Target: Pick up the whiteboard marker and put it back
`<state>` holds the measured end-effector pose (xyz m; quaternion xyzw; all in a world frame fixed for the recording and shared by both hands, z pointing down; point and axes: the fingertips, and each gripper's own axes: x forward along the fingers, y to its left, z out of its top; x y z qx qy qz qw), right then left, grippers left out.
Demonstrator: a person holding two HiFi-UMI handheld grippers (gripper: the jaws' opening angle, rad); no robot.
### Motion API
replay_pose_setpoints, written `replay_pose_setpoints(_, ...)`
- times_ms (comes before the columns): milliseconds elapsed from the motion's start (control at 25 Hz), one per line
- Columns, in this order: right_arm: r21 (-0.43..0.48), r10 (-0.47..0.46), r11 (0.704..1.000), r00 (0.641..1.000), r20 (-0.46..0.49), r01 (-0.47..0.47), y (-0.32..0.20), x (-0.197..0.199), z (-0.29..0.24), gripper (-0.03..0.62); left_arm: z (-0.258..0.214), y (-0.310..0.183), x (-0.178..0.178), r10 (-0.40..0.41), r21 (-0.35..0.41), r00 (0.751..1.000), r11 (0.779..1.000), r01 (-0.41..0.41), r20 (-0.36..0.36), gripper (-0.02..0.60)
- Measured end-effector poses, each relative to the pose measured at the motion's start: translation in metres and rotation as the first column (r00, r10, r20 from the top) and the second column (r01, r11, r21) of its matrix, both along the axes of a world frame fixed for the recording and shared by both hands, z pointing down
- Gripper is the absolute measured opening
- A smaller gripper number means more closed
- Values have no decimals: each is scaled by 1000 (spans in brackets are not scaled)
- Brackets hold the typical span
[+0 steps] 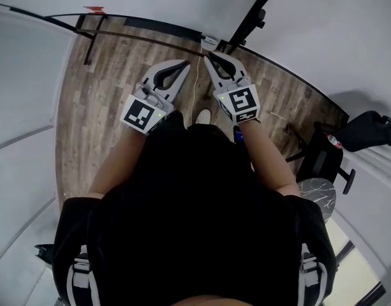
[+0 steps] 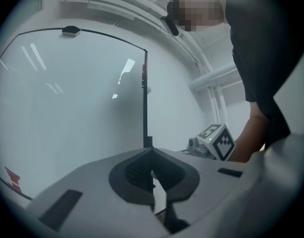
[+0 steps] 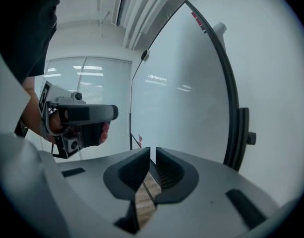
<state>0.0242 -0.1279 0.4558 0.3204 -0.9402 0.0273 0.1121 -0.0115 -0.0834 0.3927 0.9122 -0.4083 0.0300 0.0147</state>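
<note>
- A person stood facing the whiteboard (image 2: 67, 108), with a set of tongs in each hand held out in front over the wood floor (image 1: 99, 107).
- Left tongs (image 1: 183, 65): tips were pressed together with nothing between them. They pointed roughly level and lined up with the board's black frame edge (image 2: 145, 103).
- Right tongs (image 1: 210, 57): there was only a narrow slit between the pads, with floor planks showing through it. Nothing was gripped, and the nose was tilted slightly down.
- From the head view the two noses sat near each other, angled inward, not touching.
- Whiteboard marker: I couldn't make it out in any view. Neither set of tongs had it.
- A small red bit (image 2: 143, 76) sat on that frame edge, too small to identify.
- A shoe (image 1: 203, 116) showed between the forearms.
- A dark chair (image 1: 326, 161) stood off to the person's right, well apart from both hands.
</note>
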Motion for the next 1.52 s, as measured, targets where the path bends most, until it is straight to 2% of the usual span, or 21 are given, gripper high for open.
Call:
replay_pose_setpoints(160,-11,66,998,996,-67,-67,-31,-10,25,58,10,-18,-9,63,1,998,998,-63,-4,3)
replay_pose_setpoints(360,0,132,991,976,-176,-134,-58,-25,60,119,17,-41,-32,97,-23,995,995,-97,-5,3)
replay_pose_setpoints(720,29,203,979,937,-285,-203,-84,-36,102,147,32,-73,-49,164,-25,986,986,-164,-35,3)
replay_pose_setpoints(920,60,217,976,912,-348,-209,-93,-41,118,144,35,-82,-52,191,-35,981,981,-192,-35,3)
replay_pose_setpoints(1120,103,274,962,876,-398,-254,-101,-37,130,126,40,-86,-59,191,-46,981,980,-192,-19,3)
replay_pose_setpoints(1280,112,285,958,863,-416,-263,-105,-37,135,117,41,-86,-64,196,-56,980,979,-196,-19,3)
replay_pose_setpoints(1400,137,301,954,854,-425,-268,-107,-36,135,72,40,-85,-65,198,-55,980,978,-199,-19,3)
replay_pose_setpoints(1520,141,305,952,860,-409,-271,-109,-35,131,67,37,-85,-65,203,-50,979,978,-204,-25,3)
